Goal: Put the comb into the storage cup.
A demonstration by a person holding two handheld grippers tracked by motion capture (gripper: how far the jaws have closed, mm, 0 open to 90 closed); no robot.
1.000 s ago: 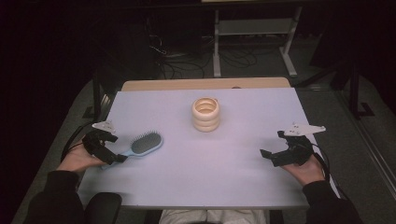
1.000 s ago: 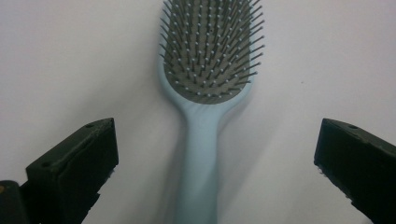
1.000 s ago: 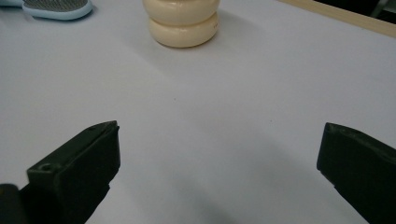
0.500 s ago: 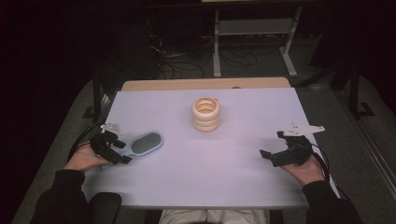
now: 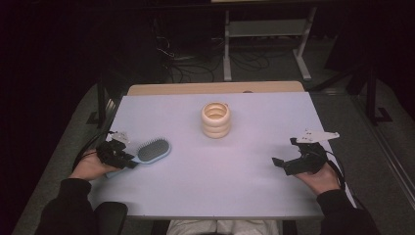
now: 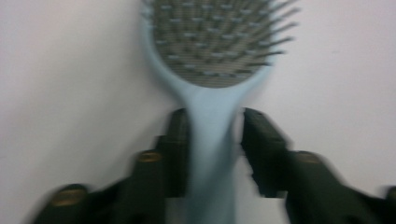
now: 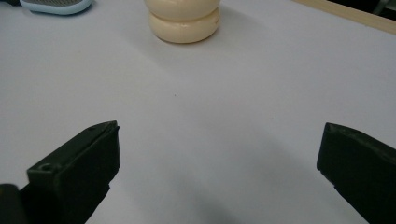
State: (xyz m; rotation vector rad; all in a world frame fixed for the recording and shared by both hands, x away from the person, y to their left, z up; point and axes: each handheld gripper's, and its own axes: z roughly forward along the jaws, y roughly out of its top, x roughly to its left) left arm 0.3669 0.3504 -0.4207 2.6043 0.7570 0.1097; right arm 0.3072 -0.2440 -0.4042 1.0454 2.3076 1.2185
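A light blue hairbrush (image 5: 152, 150) lies bristles up on the left of the white table (image 5: 220, 191). My left gripper (image 5: 128, 162) sits at its handle. In the left gripper view the handle of the hairbrush (image 6: 215, 42) runs between the jaws of my left gripper (image 6: 215, 122). The jaws have just been closing: one pad looks against the handle and a thin gap shows at the other. My right gripper (image 5: 284, 151) rests at the right of the table, held by a hand. The right gripper (image 7: 219, 130) stands wide open with bare table between its jaws.
A cream stack of rings (image 5: 216, 120) stands at the middle back of the table; it shows ahead in the right gripper view as the ring stack (image 7: 184, 21), with the hairbrush (image 7: 56, 5) far off. Beyond the table are a wooden edge (image 5: 215, 88), cables and a metal rack.
The left gripper has shifted slightly along the brush handle and its jaws have narrowed around it. The brush, the ring stack and the right gripper have stayed put.
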